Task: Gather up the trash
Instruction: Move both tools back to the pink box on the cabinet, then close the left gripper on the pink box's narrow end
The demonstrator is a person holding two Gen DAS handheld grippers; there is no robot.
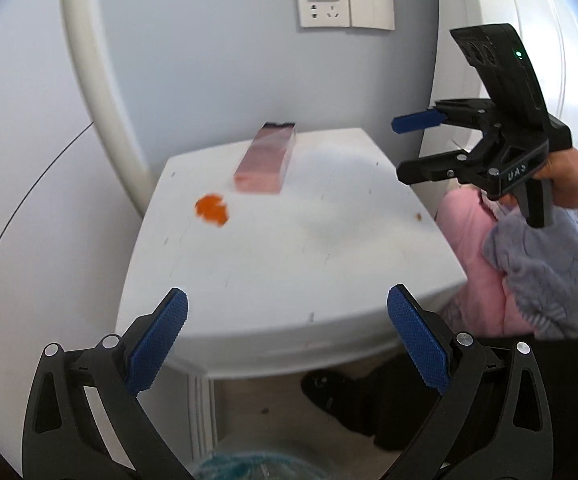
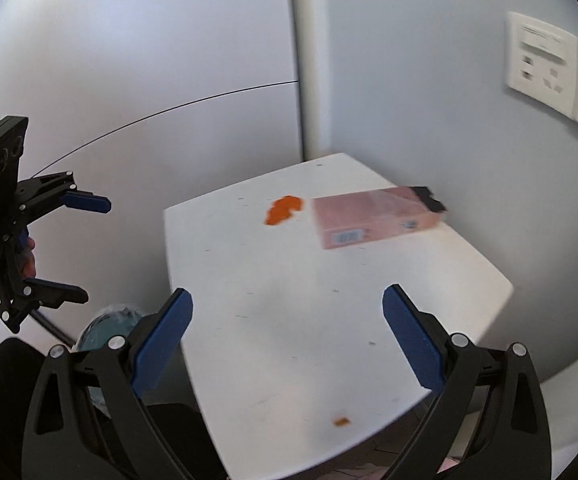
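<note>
Both grippers hover empty with fingers spread wide: the left gripper [image 1: 287,344] over the counter's [image 1: 289,248] near edge, the right gripper [image 2: 287,340] over its right side. The orange scrap [image 1: 212,209] lies near the far left corner, just beside the near end of the pink box [image 1: 266,158], whose long axis runs toward the wall. From the left fingers the scrap sits ahead and slightly left; the left gripper looks the better placed for it. A smaller orange crumb [image 2: 341,421] rests at the right edge, under the right gripper.

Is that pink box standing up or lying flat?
Lying flat. The pink box rests on its broad side on the white table, its barcode end facing the right camera.
</note>
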